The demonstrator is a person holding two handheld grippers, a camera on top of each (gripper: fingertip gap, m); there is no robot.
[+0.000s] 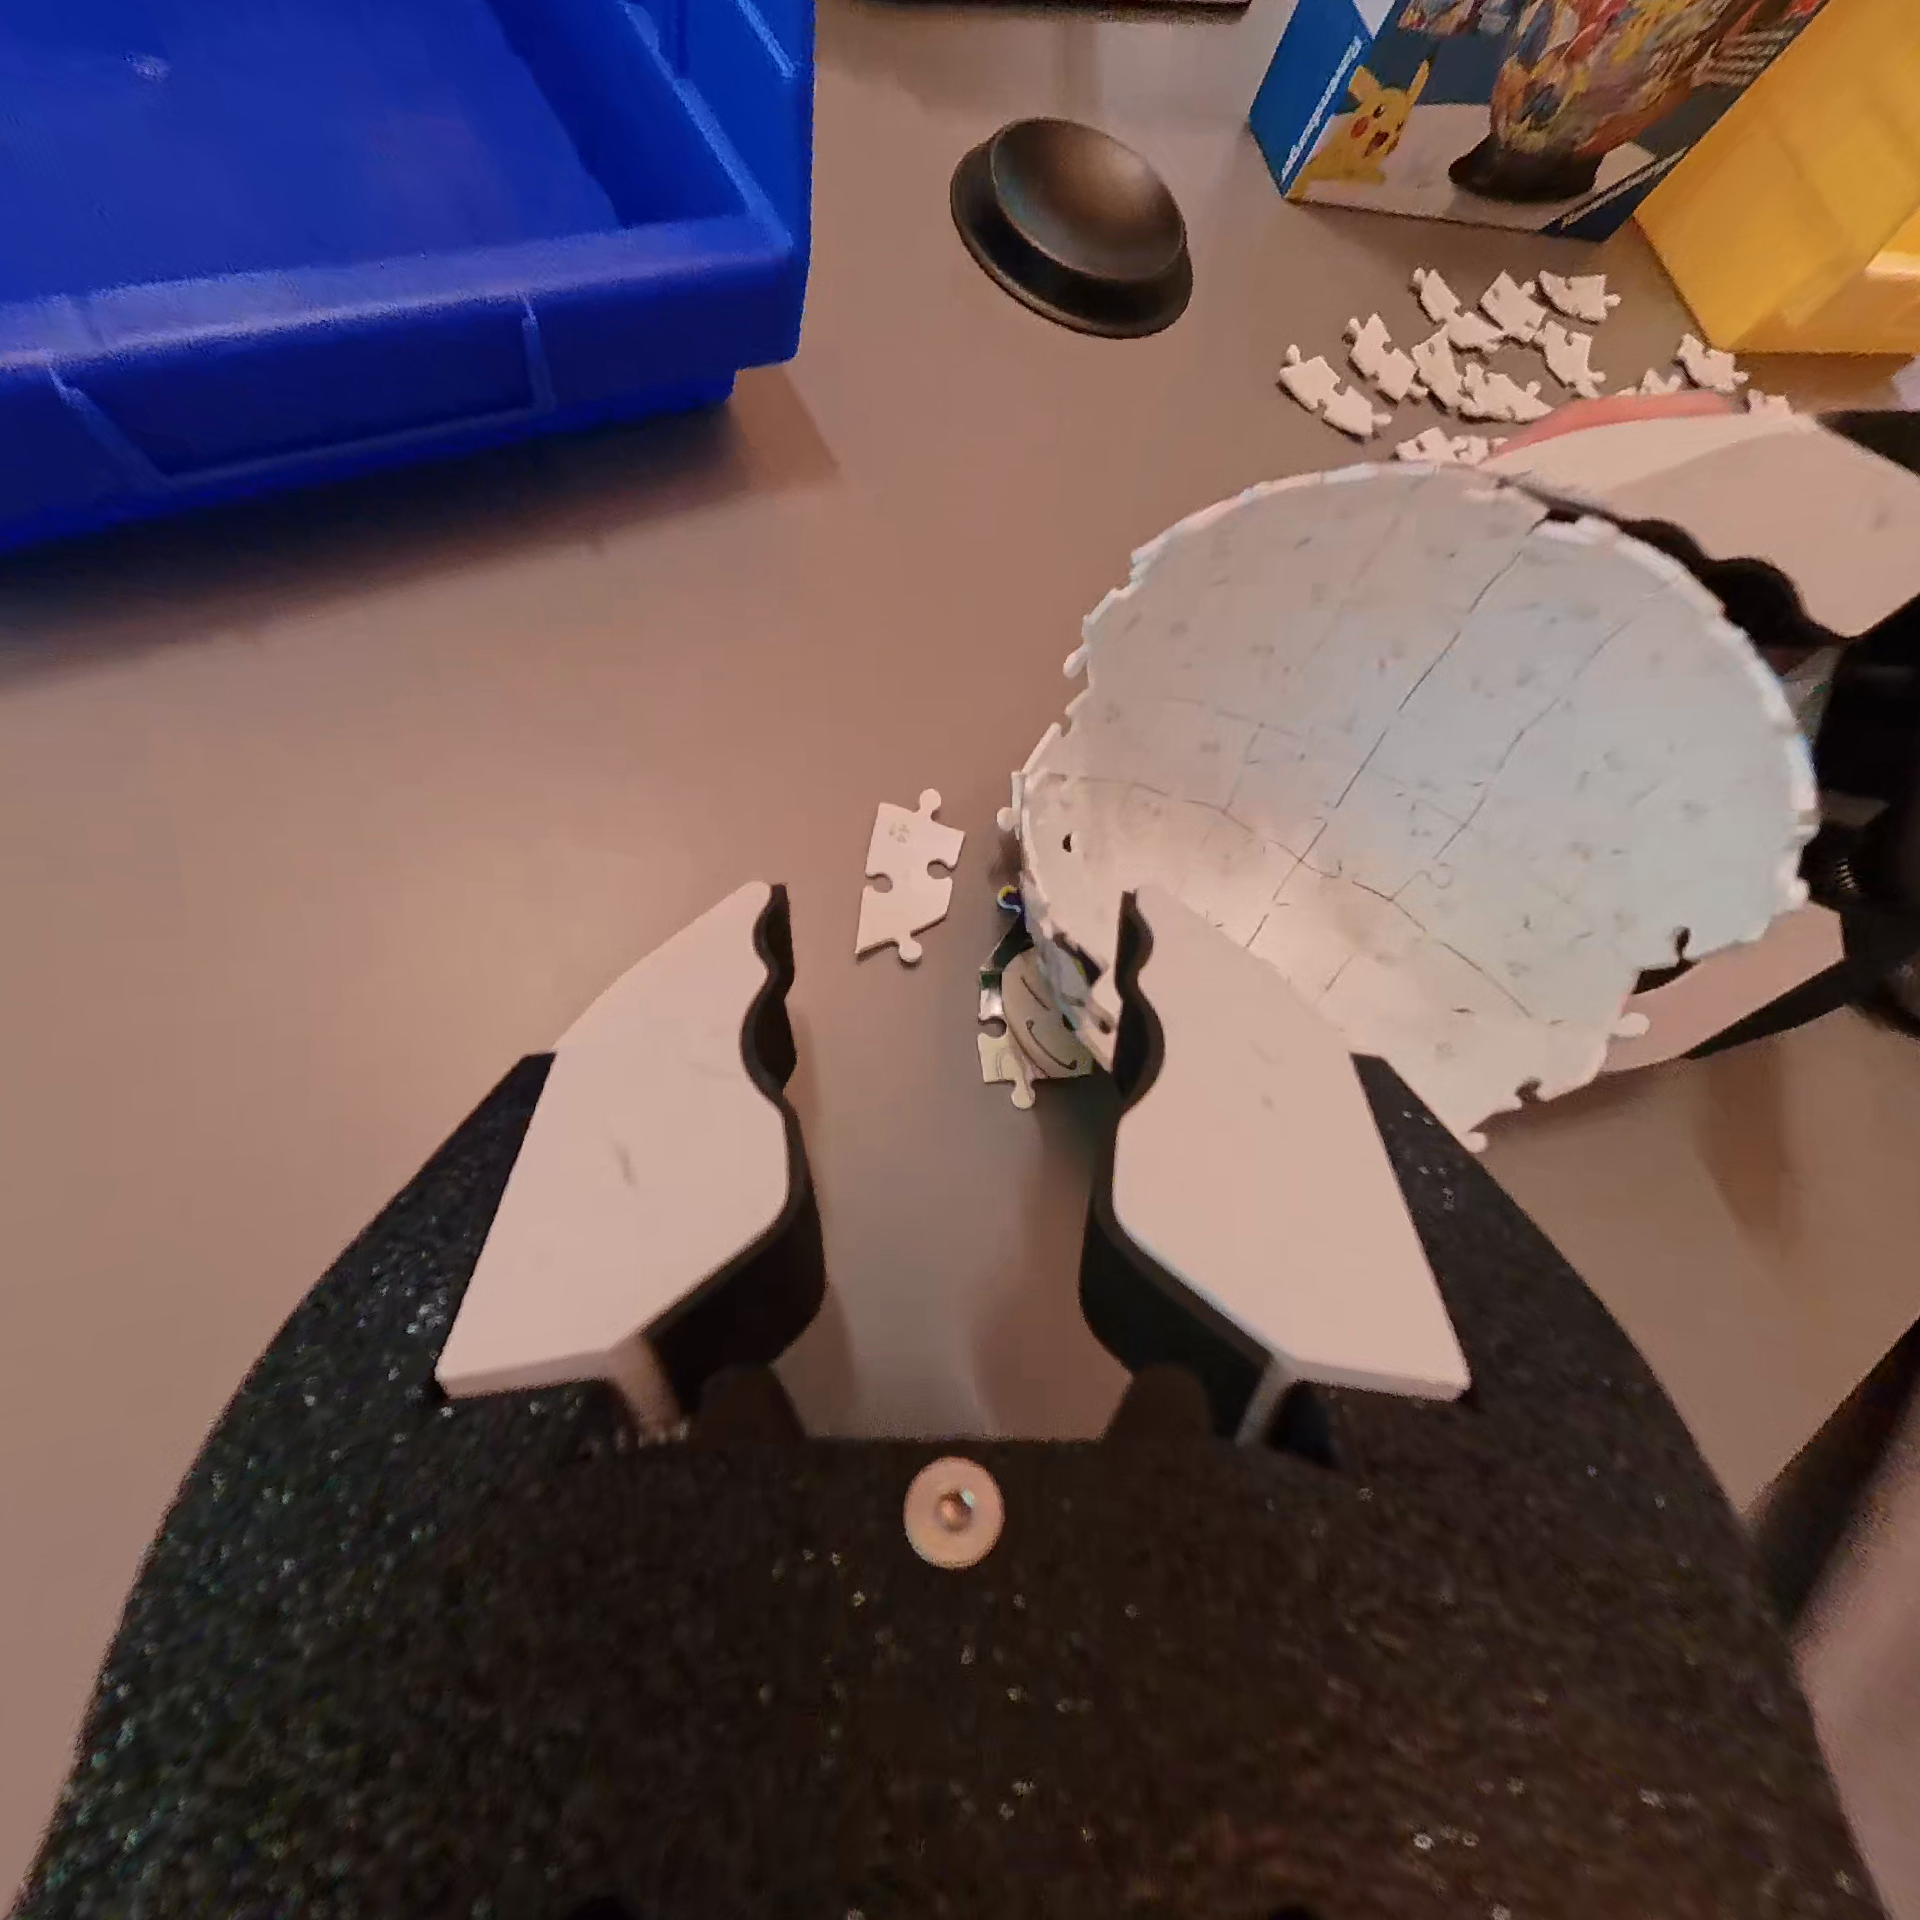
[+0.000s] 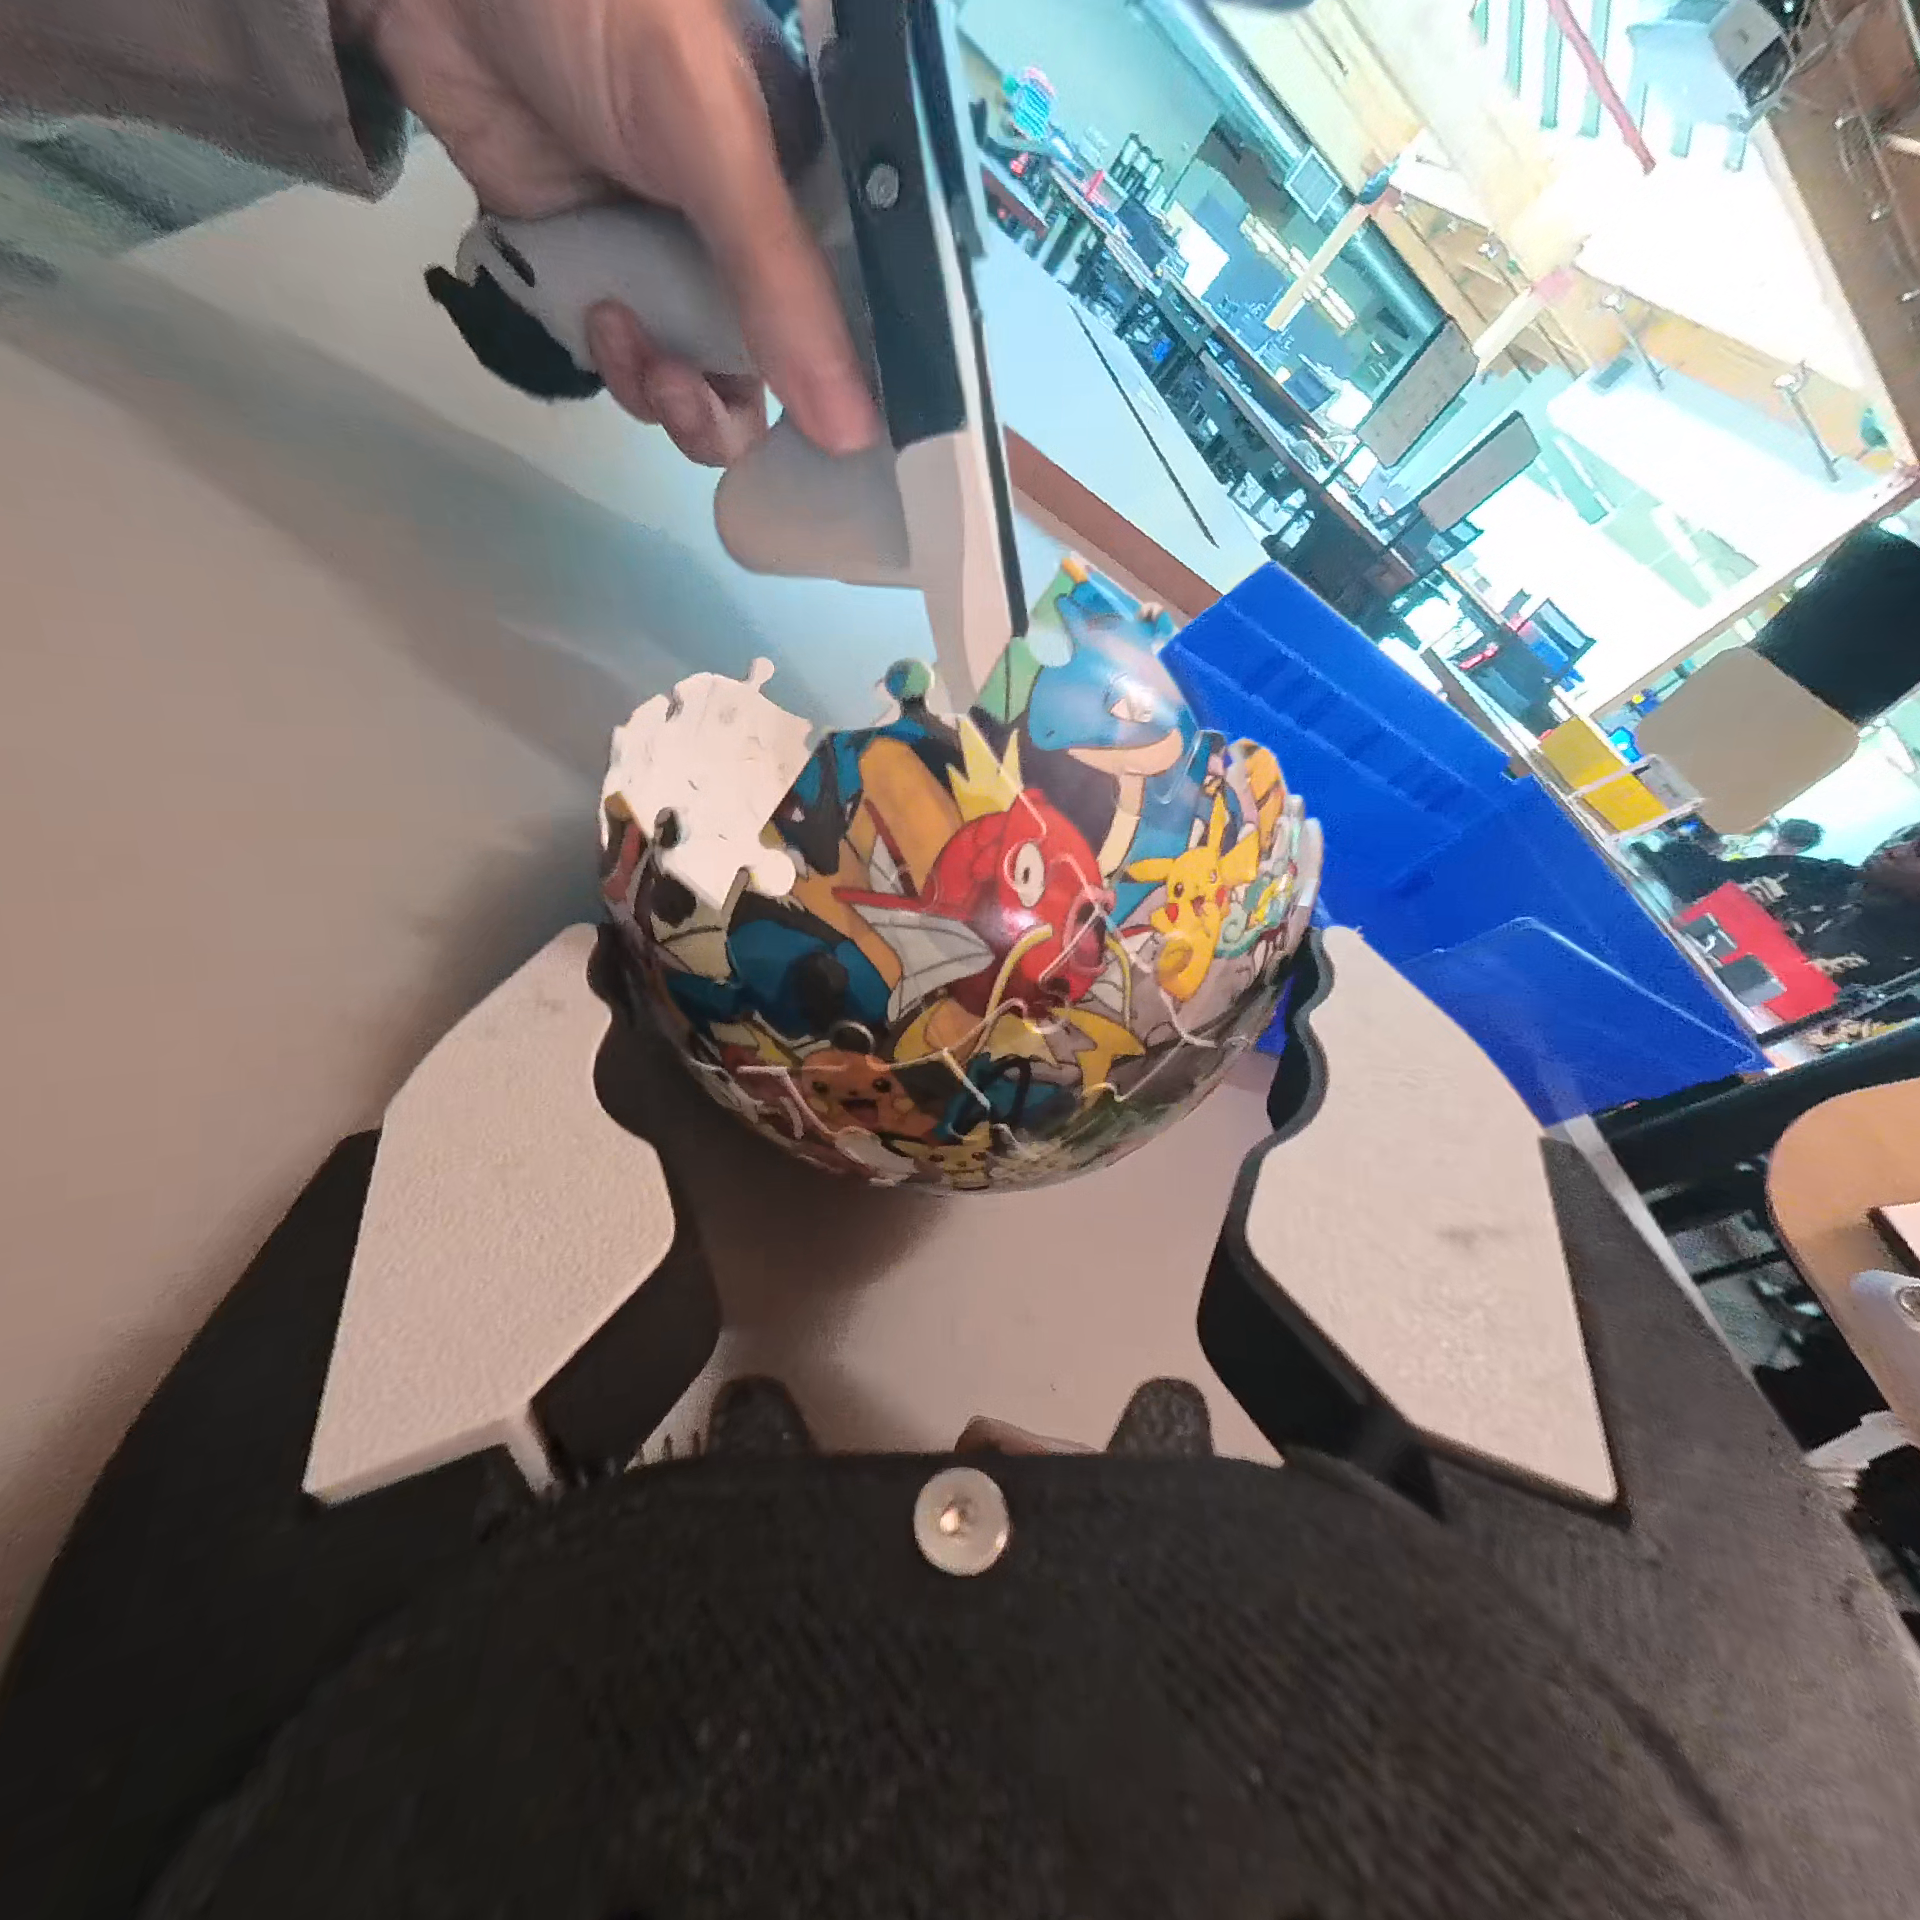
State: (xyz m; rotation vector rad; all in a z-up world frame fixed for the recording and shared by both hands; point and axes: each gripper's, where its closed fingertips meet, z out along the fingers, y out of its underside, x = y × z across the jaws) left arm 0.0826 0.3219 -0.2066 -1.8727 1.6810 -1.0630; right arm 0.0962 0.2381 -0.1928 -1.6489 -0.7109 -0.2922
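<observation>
My right gripper [image 2: 956, 966] is shut on a half-built puzzle ball [image 2: 956, 935], a bowl-shaped shell with bright cartoon pictures outside. It holds the shell tilted above the table, one finger on each side. In the left wrist view the shell [image 1: 1455, 779] shows its white inside. My left gripper [image 1: 951, 935] is open and empty, with its right finger [image 1: 1226, 1091] against the shell's near rim. A loose white puzzle piece [image 1: 909, 883] lies on the table just beyond its fingertips. A coloured piece [image 1: 1023, 1023] hangs at the rim. A hand [image 2: 623, 208] holds the left gripper.
A blue bin [image 1: 364, 260] stands at the back left, also in the right wrist view [image 2: 1455, 831]. A black round stand [image 1: 1070, 223], the puzzle box [image 1: 1455, 104], a yellow bin [image 1: 1818, 208] and a heap of white pieces [image 1: 1475, 353] lie behind the shell. The loose white puzzle piece [image 1: 909, 883] lies some 5 centimetres from my left tips, 12 centimetres from my right tips.
</observation>
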